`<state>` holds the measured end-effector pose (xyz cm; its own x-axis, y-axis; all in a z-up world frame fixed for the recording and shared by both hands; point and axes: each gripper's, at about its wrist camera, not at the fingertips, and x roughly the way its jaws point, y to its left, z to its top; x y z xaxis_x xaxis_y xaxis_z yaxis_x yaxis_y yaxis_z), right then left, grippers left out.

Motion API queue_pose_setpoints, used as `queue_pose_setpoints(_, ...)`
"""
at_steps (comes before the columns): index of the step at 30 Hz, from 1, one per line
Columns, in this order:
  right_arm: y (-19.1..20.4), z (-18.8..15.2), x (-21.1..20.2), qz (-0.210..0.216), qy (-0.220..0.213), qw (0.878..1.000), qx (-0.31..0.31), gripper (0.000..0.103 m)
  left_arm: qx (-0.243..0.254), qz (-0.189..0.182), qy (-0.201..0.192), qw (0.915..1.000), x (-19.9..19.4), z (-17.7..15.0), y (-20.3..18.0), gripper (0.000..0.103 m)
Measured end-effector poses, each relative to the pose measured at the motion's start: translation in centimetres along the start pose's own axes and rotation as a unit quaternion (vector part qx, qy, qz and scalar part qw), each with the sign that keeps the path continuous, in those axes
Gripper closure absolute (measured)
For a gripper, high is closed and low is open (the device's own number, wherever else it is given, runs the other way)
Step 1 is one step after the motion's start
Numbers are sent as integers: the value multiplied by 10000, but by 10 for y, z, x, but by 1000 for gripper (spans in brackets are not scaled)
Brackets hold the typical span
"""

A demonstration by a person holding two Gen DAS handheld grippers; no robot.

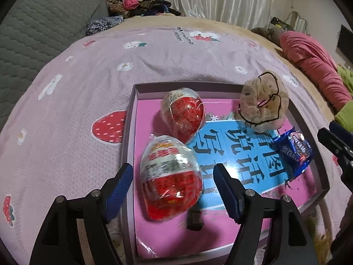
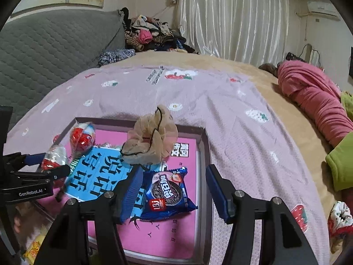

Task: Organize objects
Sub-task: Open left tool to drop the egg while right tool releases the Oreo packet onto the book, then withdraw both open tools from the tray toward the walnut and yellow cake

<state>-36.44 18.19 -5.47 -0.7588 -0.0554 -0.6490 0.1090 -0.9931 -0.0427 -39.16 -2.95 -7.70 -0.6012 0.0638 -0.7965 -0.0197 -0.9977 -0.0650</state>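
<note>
A: From the left wrist we see a shallow box [image 1: 130, 132] lying on the lilac strawberry-print bedspread [image 1: 77, 101], with a pink and blue book cover as its floor. Two wrapped red and white toy eggs lie inside: the near egg [image 1: 171, 178] sits between the blue pads of our left gripper [image 1: 173, 184], the far egg [image 1: 183, 113] touches it from behind.

B: Are the pads pressing on it?

A: No, the jaws stand spread, with a gap on each side of the near egg. It rests on the box floor by itself.

B: The right wrist view gives us what that one only clips at its edge: the blue cookie packet [image 2: 168, 193] face up, lying in the box near its right wall. Our right gripper [image 2: 173, 191] hangs over it, jaws apart, the left pad close to the packet's edge, the right pad well clear over the box wall.

A: Touching?

B: We cannot quite tell on the left side; it looks like a gap. Behind the packet sits the beige scrunchie [image 2: 152, 141] with a black hair tie on it, also inside the box.

A: We see the scrunchie [image 1: 263, 105] at the far right corner from here, and a small dark object under the near egg that we cannot make out.

B: Only our view shows the green cloth [image 2: 340, 165] at the bed's right edge
</note>
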Motion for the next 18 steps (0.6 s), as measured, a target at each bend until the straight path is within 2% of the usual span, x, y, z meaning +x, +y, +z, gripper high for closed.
queue_pose_setpoints(3, 3, 4, -9, -10, -132, 9999, -50, 37, 68, 114, -118, 9998, -8, 1, -3, 26)
queue_pose_setpoints(6, 4, 6, -20, -122, -263, 9995, -131, 36, 205, 435, -377, 9981, -21, 1, -7, 24)
queue_pose_setpoints(9, 5, 10, -34, -116, -416, 9990, -99, 31, 215, 518, -517, 9971, -31, 2, -7, 23)
queue_pose_setpoints(13, 8, 15, -59, -185, -652, 9976, -146, 23, 436, 905, -837, 9914, -52, 0, -14, 22)
queue_pose_setpoints(18, 20, 21, -103, -302, -964, 9945, -274, 15, 392, 772, -1042, 9908, -75, 1, -13, 21)
